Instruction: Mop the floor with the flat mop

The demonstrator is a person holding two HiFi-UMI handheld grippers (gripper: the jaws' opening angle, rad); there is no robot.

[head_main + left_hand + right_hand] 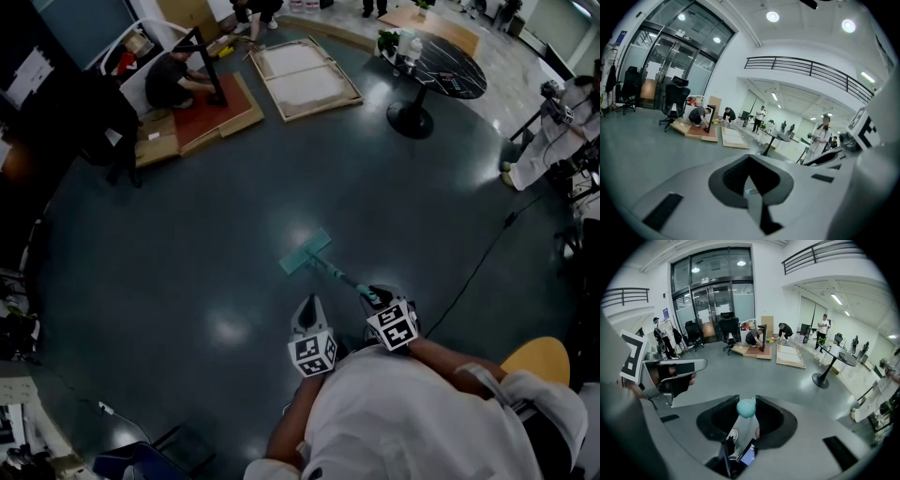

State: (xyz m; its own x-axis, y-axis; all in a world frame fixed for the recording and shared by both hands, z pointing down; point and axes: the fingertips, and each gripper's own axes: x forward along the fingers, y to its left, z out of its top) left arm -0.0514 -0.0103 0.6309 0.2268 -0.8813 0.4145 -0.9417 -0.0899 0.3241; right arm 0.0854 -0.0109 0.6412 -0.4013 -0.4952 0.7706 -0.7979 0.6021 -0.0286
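Head view: flat mop (306,251) in front of me, its teal pad flat on the dark grey floor (187,234), its handle slanting back to my right gripper (378,296). Right gripper view: my jaws are clamped on the round teal handle end (746,408); a shoe (733,434) shows in the gap below. My left gripper (310,305) sits just beside the right and off the handle. In the left gripper view its jaws meet at the tips with nothing between. The marker cubes (315,352) carry black-and-white square patterns, no letters. The sign above the glass doors (707,281) is too small to read. Far side: a round black table (441,66), framed panels (305,77) lying flat, and a person (173,80) crouched by boards.
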